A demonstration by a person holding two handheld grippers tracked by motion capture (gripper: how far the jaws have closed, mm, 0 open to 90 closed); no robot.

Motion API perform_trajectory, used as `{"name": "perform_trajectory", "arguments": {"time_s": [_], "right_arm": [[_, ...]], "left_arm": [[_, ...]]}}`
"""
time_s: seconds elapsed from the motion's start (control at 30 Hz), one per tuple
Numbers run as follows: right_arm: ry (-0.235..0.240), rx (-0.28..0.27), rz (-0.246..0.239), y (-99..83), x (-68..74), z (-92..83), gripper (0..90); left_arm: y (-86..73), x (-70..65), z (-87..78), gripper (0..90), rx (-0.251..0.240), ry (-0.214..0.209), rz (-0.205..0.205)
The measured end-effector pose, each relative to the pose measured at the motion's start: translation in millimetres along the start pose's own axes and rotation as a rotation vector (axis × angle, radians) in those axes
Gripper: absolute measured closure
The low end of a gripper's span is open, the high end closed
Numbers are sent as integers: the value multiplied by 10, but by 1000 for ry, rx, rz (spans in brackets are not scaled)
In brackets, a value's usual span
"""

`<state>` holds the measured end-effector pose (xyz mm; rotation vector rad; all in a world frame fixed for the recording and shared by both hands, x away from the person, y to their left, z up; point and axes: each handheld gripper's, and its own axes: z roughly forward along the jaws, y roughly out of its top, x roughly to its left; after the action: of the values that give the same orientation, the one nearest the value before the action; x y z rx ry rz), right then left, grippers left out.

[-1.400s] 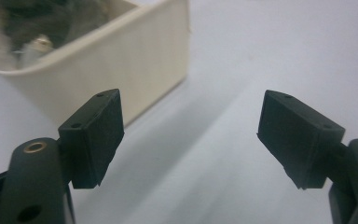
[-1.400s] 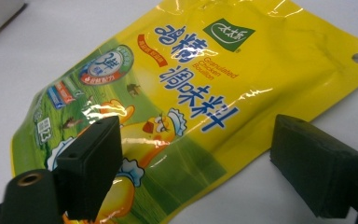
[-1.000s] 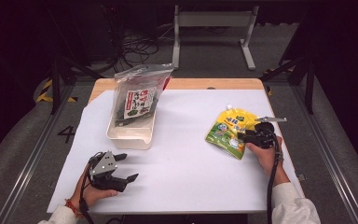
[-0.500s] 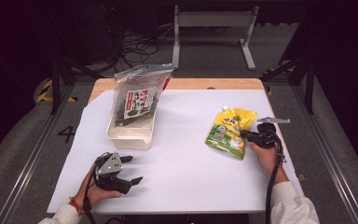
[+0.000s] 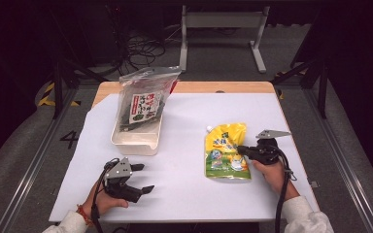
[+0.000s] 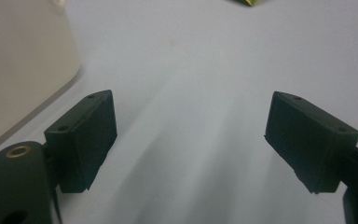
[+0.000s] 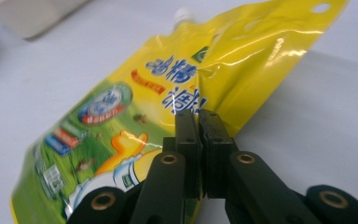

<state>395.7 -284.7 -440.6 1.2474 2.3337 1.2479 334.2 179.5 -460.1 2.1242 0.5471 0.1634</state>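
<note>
Dark floor and cable clutter surround the white tabletop (image 5: 189,116), where work centres on a yellow spouted pouch (image 5: 226,150) lying flat toward the right side. At the far left, a beige tray (image 5: 136,138) holds a clear bag of dark snacks (image 5: 143,99) leaning upright. Near the front left corner, the left tool (image 5: 143,178) rests low in the person's hand, tilted toward the middle, its jaws wide apart with nothing between them. On the right, the right tool (image 7: 198,119) points left and lies nearly level; its jaws have just been closing and now pinch a fold of the pouch's right edge. That grip looks thin: the slick film could slide out when lifted, or the heavy, floppy body might swing and tear free. The right wrist sits low behind the pouch, forearm coming in from the front edge.
</note>
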Motion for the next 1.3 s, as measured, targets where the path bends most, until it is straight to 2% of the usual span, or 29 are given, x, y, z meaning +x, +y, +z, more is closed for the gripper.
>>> {"name": "perform_trajectory", "arguments": {"time_s": [0.13,0.17,0.33,0.37,0.43,0.53,0.6,0.7,0.83,0.87,0.93,0.97,1.0,1.07,1.13,1.17,1.2,1.23,1.3], "right_arm": [[57,-1,-37,1,164,56,876],[71,-3,-45,0,210,65,876],[116,-10,-109,-5,421,93,877],[129,-16,-119,-13,458,96,877],[142,-28,-141,-26,510,87,877],[149,-53,-146,-57,518,65,878],[156,-78,-144,-90,515,51,880],[154,-99,-156,-112,525,26,880],[167,-134,-174,-111,551,-16,881],[167,-143,-180,-110,562,-24,880],[175,-170,-190,-105,579,-40,880],[179,-177,-189,-102,583,-42,880],[184,-180,-193,-100,587,-42,880],[189,-189,-204,-101,605,-46,880],[200,-214,-219,-84,633,-77,879],[200,-214,-219,-84,633,-77,879],[205,-236,-222,-70,654,-108,879],[205,-236,-222,-70,654,-108,879],[209,-254,-232,-54,689,-131,880]], "left_arm": [[94,-22,142,173,1,-71,-45],[129,-34,192,173,10,-92,-42],[322,-131,517,167,53,-159,-60],[372,-139,587,162,57,-179,-78],[441,-139,674,138,66,-158,-86],[480,-87,795,125,84,-131,-148],[505,-61,856,116,86,-143,-163],[536,-54,890,109,90,-140,-172],[615,-41,997,78,88,-180,-191],[632,-32,1023,77,88,-205,-192],[655,-31,1056,85,93,-231,-172],[668,-35,1073,98,90,-235,-169],[688,-41,1096,128,81,-268,-183],[702,-48,1102,143,72,-262,-178],[731,-52,1078,215,34,-257,-169],[746,-51,1053,215,8,-257,-170],[757,-54,1024,300,-24,-265,-170],[775,-62,991,300,-44,-265,-157],[812,-97,920,403,-88,-255,-128]]}}
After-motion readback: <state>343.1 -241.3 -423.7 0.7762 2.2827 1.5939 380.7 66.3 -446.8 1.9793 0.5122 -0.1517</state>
